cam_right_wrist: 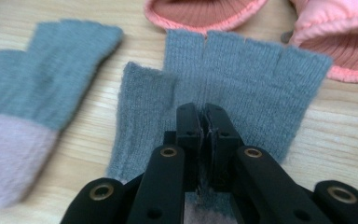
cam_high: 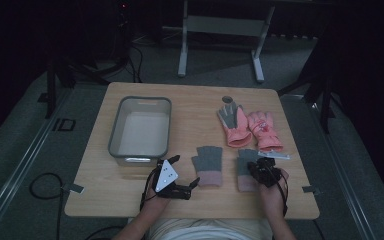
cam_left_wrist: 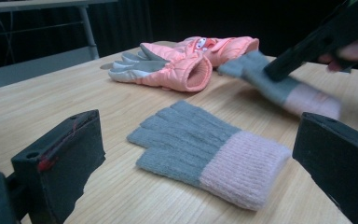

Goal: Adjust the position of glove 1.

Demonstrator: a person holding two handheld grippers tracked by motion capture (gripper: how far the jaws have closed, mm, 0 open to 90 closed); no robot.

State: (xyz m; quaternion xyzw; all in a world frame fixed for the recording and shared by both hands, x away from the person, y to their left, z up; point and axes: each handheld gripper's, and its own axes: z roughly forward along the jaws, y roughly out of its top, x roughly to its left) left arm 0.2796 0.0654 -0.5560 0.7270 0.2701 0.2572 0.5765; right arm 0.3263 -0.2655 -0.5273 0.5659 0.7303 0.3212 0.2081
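Observation:
Two grey knit fingerless gloves with pink cuffs lie near the table's front edge. My right gripper (cam_high: 261,169) (cam_right_wrist: 204,116) is shut on the right grey glove (cam_high: 246,159) (cam_right_wrist: 242,79), pinching its fabric near the palm; in the left gripper view that glove (cam_left_wrist: 279,86) hangs slightly lifted off the wood. The left grey glove (cam_high: 208,164) (cam_left_wrist: 205,144) (cam_right_wrist: 37,102) lies flat. My left gripper (cam_high: 186,171) (cam_left_wrist: 203,140) is open wide, just left of it, with the jaws on either side of it in the gripper's own view.
A pair of pink padded gloves (cam_high: 250,127) (cam_left_wrist: 182,65) lies behind the grey ones. A grey plastic bin (cam_high: 141,129) stands at the left of the wooden table (cam_high: 195,105). A small round disc (cam_high: 227,99) sits at the back.

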